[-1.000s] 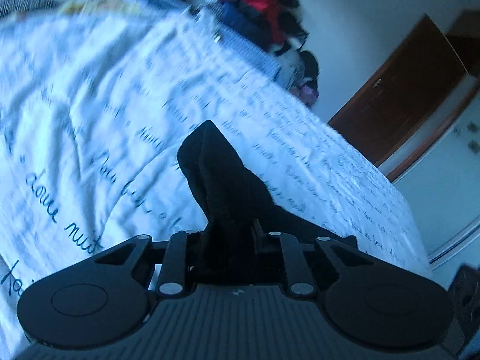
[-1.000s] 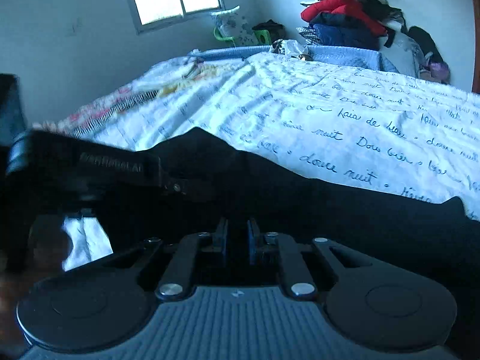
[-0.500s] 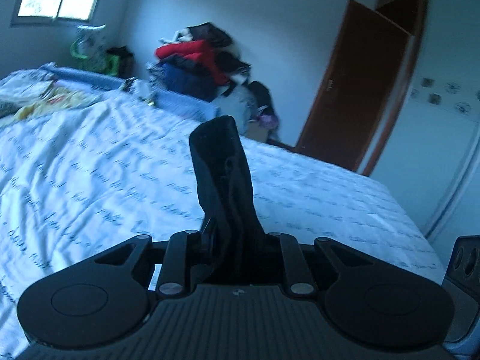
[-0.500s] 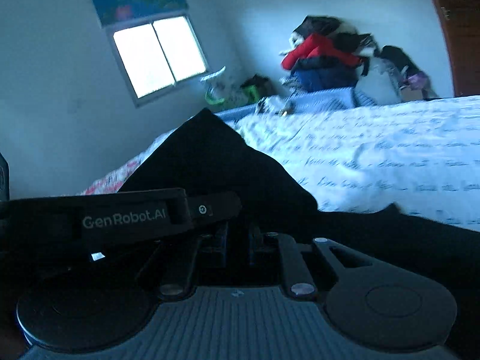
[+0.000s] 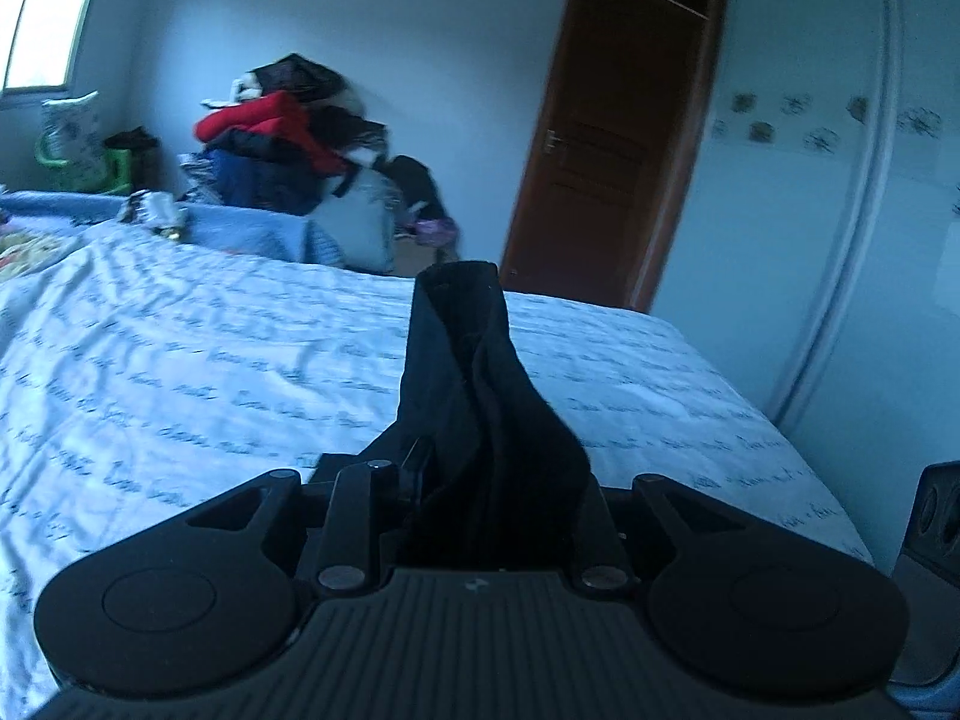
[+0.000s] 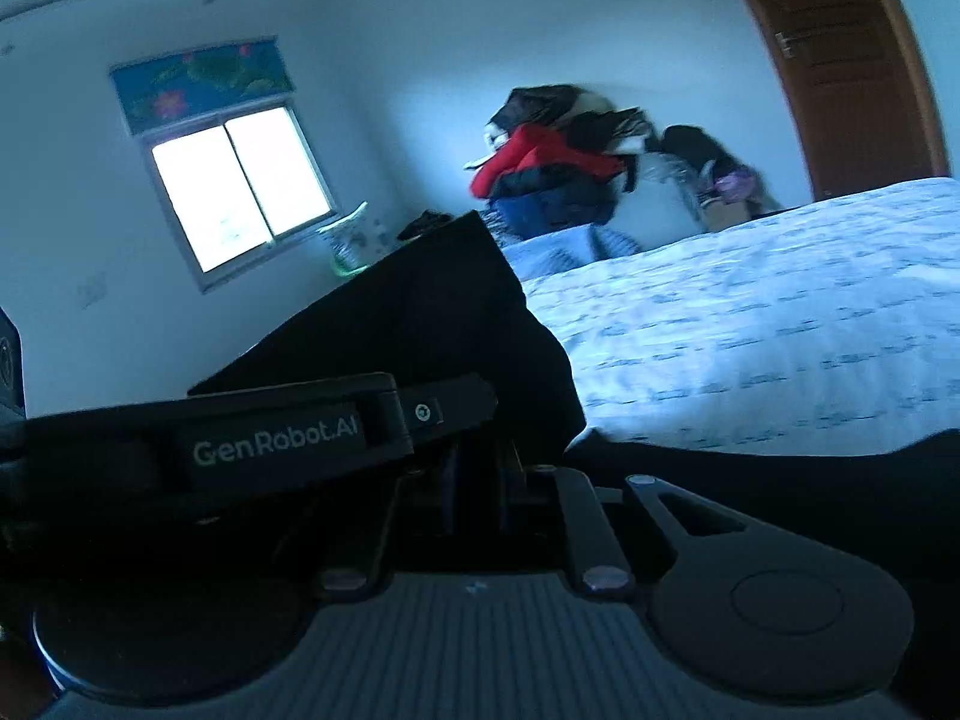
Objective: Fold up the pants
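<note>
Bed (image 5: 180, 372) with script-print sheet fills both views, serves as folding surface
Black pants (image 5: 474, 396) lifted off sheet, bunched fabric standing up from each tool; judged carried to lay one half over other
Left gripper (image 5: 480, 480) clamped on pants, jaws just eased slightly wider, cloth between them
Right gripper (image 6: 480, 474) clamped on pants, jaws near together

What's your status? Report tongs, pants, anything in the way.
Both tongs, left and right, shut on black pants. Pants lifted above bed. Nothing blocking.
</note>
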